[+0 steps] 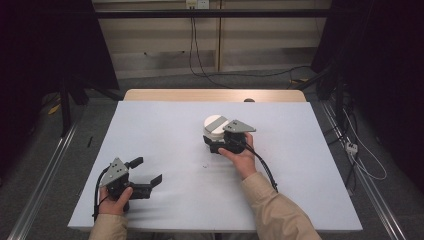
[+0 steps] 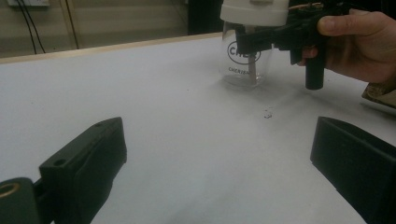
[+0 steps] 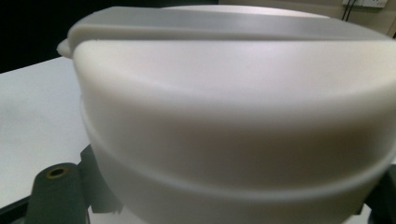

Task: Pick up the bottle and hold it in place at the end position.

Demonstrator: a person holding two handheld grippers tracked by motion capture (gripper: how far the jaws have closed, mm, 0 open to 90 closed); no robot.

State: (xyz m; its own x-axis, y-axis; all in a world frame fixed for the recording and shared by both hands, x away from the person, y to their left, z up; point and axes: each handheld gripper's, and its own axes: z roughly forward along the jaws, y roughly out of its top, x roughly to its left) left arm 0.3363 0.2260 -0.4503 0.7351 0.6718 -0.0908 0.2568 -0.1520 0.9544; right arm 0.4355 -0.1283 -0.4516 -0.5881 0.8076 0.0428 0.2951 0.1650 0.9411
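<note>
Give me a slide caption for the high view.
Right claw at white-lidded jar; left claw open.

**Two grippers, one wide, one closed in**

The left gripper point(image 1: 145, 172) sat low near the person's body, its jaws spread wide and holding nothing. The right gripper point(image 1: 214, 141) was stretched farther forward, its jaws set on either side of a jar point(image 1: 216, 129).

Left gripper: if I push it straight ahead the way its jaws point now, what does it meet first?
Bare table at first. Farther on, probably the clear jar with the white lid, which the right gripper holds; depth is hard to judge.
</note>
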